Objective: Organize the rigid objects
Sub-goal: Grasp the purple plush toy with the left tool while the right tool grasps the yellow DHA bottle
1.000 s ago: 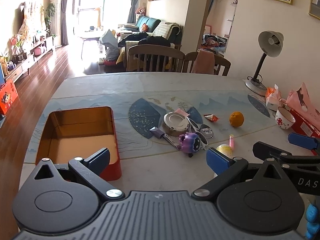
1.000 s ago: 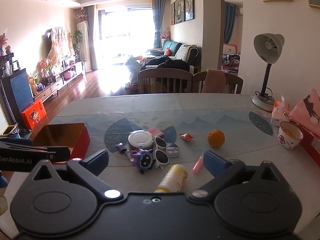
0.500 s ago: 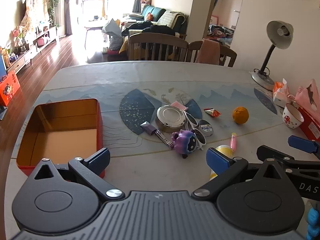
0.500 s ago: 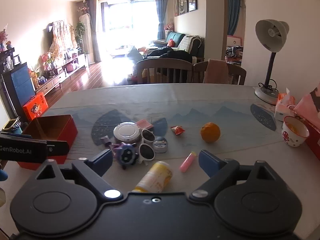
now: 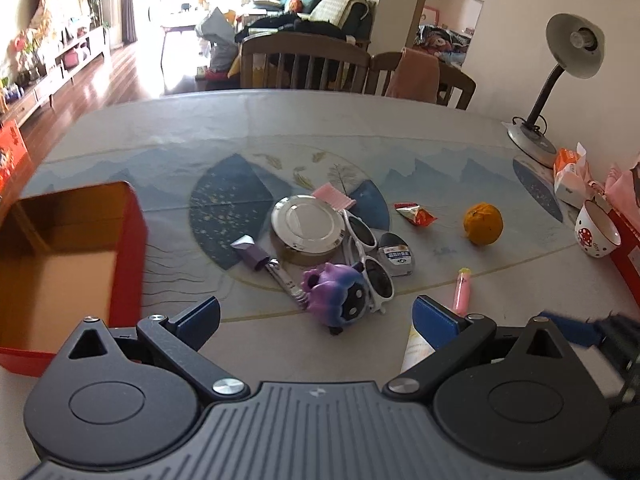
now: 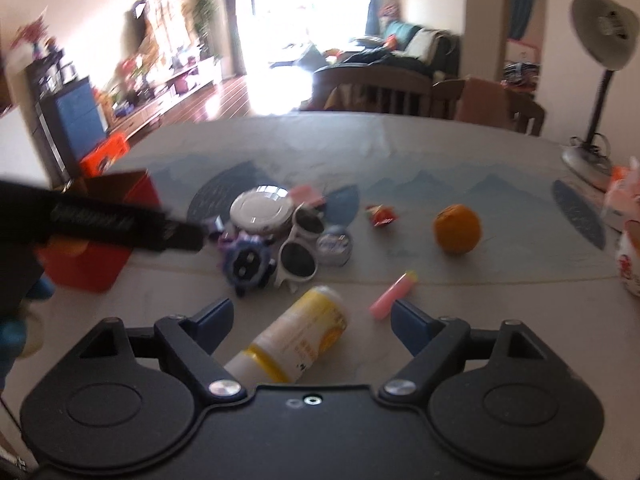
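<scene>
A cluster of small things lies mid-table: a round silver tin (image 5: 307, 225), white sunglasses (image 5: 366, 258), a purple toy (image 5: 338, 293), nail clippers (image 5: 280, 276), a small round tin (image 5: 396, 255), a pink tube (image 5: 461, 289) and an orange (image 5: 483, 224). An open red box (image 5: 72, 264) stands at the left. My left gripper (image 5: 316, 320) is open and empty, just short of the purple toy. My right gripper (image 6: 312, 316) is open, with a yellow-and-white bottle (image 6: 296, 338) lying between its fingers; the jaws do not touch it.
A desk lamp (image 5: 560, 80), tissue packs (image 5: 570, 178), a mushroom-pattern cup (image 5: 597, 234) and a red box edge (image 5: 628, 248) line the right side. A red snack wrapper (image 5: 414, 214) lies near the orange. Chairs (image 5: 304, 64) stand behind the far table edge.
Both grippers have moved forward and down towards the cluster. The bottle now lies between the right gripper's fingers. The left gripper has come closer to the purple toy. Both stay open.
</scene>
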A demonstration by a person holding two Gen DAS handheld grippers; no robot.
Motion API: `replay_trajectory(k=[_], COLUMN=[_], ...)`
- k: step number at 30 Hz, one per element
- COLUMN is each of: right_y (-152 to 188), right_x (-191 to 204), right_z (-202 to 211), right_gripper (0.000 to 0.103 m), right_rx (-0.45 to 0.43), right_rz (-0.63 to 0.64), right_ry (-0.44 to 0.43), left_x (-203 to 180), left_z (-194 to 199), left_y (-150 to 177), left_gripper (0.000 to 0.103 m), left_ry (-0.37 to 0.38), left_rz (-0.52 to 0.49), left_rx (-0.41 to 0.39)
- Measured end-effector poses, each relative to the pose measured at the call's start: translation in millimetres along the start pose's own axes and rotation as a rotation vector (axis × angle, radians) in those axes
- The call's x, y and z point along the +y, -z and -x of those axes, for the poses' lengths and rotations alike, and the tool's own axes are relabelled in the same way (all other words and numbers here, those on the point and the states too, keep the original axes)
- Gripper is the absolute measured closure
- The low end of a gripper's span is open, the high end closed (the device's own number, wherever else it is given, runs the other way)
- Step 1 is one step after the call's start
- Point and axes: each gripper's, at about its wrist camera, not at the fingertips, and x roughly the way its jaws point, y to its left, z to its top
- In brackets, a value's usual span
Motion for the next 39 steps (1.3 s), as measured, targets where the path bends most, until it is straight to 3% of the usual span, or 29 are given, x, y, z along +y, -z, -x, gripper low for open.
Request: replay_trajectory(k=[8,13,19,24,33,35,39], right_y=[8,5,3,2,2,2,2], right_x=[6,2,-6,-11,-21,-23,-25], right_z=[-24,-35,-50,-59,-72,-74,-75], right_gripper=[0.023,0.026,0.027,0.027,0.034,0.043,0.048], right_rx=[0.097,0.138,0.176,0.210,0.259,0.265,0.266], right_rz=[0.087,0.070,0.033,-0.005,-0.085,-0.101,-0.115], right_ry=[-0.075,-0.106,-0.138,-0.154,-0.207,-0.215,-0.227], left_x=[-3,0,-2,1,3,4,2], left_z=[-47,-68,-82,-95,-105,-104,-103], left_y=[-6,-9,-12,-14,-11,-11,-13], left_gripper=[0.001,0.002,0.012,0.027,0.039,0.044,0.049], left_ry=[-0.019,0.024,0.046,0.055,0.085,0.090,0.094], left_rz=[0.020,0.037,0.023,0.039,0.070,0.080,0.077], left_rx=[0.047,0.077,0.090,0.122,0.161,0.159,0.155])
